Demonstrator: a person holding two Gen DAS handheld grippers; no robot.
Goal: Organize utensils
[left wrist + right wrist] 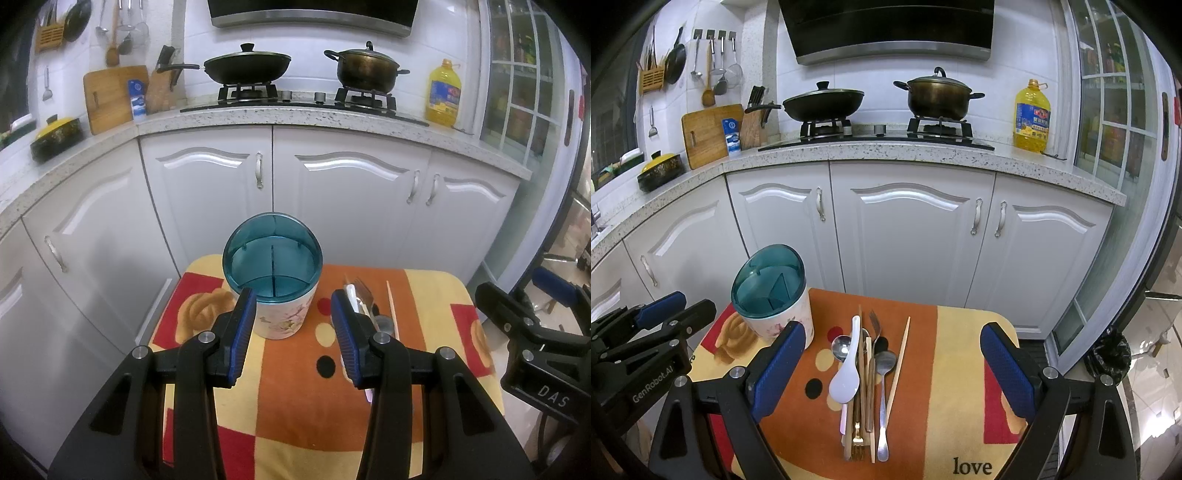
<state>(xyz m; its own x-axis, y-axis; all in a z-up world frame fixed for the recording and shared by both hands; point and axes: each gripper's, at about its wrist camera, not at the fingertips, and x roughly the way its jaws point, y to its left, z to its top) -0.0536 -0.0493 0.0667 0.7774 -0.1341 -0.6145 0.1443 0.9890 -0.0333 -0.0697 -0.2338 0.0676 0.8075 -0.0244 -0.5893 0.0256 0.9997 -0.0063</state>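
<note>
I hold the left hand-held gripper (293,325) tilted down toward the bench (960,350), its jaws apart and empty, just in front of the utensil holder (275,273). The right hand-held gripper (894,363) also points down, its jaws wide apart with nothing between the pads, above the pile of utensils (866,373).

The utensil holder is a white cup with flower print and a clear teal top divided in compartments. It stands upright at the far left of the patterned cloth (923,424). The pile lies beside it: a white soup spoon (846,376), metal spoons, a fork (874,325) and chopsticks (899,369), close together, all lengthwise.
</note>
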